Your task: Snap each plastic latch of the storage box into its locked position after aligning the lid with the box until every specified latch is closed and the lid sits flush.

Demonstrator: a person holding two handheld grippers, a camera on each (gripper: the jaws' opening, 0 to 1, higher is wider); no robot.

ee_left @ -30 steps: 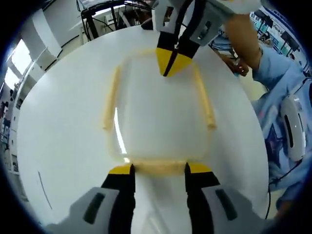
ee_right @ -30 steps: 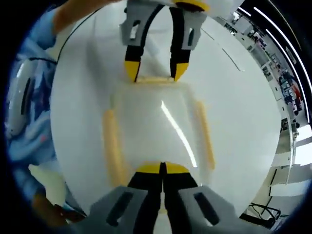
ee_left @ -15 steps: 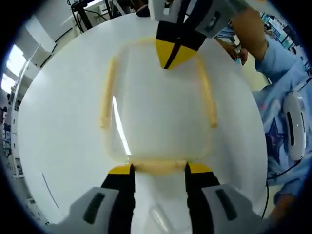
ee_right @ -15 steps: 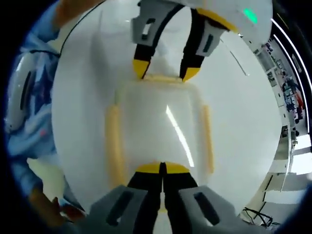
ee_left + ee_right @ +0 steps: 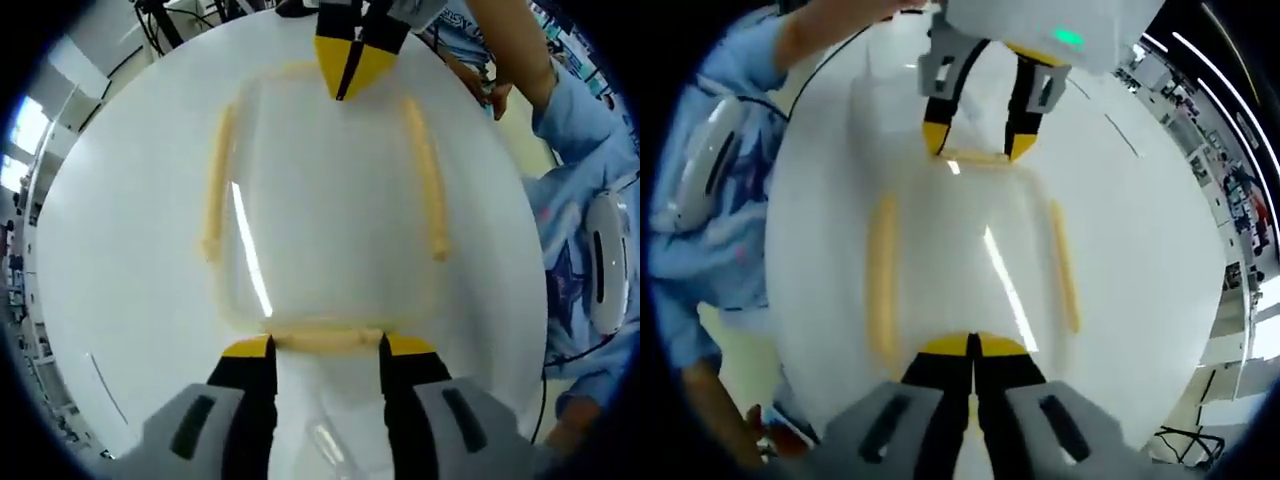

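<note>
With the box mid-counter, the left tool spread either side of its near latch and the right tool closed at the far latch, uneven pressing might tip the lid askew.

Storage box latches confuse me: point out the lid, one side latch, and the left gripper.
lid (image 5: 320, 215), left gripper view, clear centre.
side latch (image 5: 425, 175), left gripper view, mid-strip.
left gripper (image 5: 325, 345), left gripper view, between its tips.

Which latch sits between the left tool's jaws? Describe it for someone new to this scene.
On the round white table stands a clear plastic storage box. The pale yellow end latch lies crosswise between the left tool tips, unlike the two long side latches.
</note>
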